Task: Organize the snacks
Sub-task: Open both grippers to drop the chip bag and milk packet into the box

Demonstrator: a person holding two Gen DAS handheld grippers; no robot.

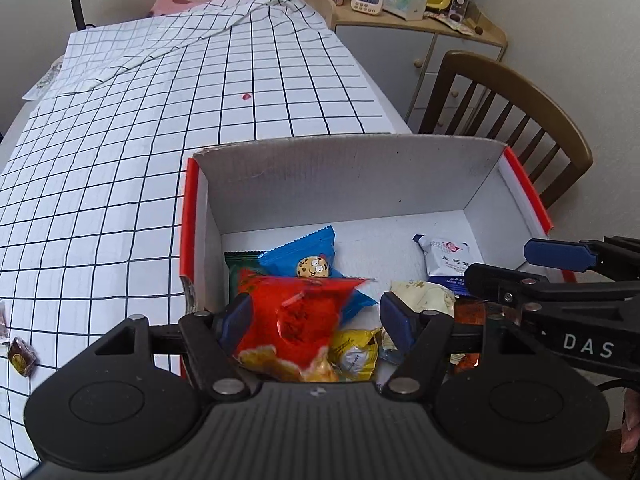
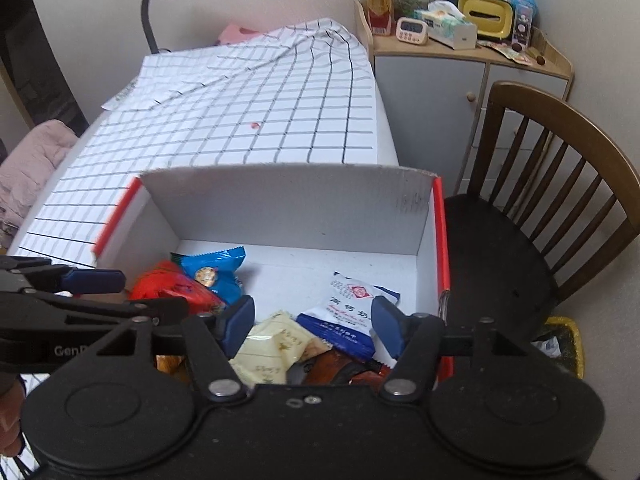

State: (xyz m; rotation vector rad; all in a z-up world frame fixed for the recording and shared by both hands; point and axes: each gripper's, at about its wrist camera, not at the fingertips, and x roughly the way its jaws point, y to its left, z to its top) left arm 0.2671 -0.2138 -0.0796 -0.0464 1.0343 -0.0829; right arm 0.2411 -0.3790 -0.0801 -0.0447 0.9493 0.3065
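A stray candy [image 1: 22,357] lay on the cloth left of the box [image 1: 352,176]. Left gripper [image 1: 316,318] and right gripper [image 2: 313,326] hung jaws apart, empty, above snacks [image 2: 276,344] gathered inside it.

Both wrist views close above, angled down, sharing box [image 1: 352,176]

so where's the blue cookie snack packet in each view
Left wrist view: the blue cookie packet lies at the box's left side, just beyond the red packet between the left gripper's fingers.
Right wrist view: the blue cookie packet sits left of centre in the box, beyond the right gripper's left finger.
Shared landmark: the box's white back wall.
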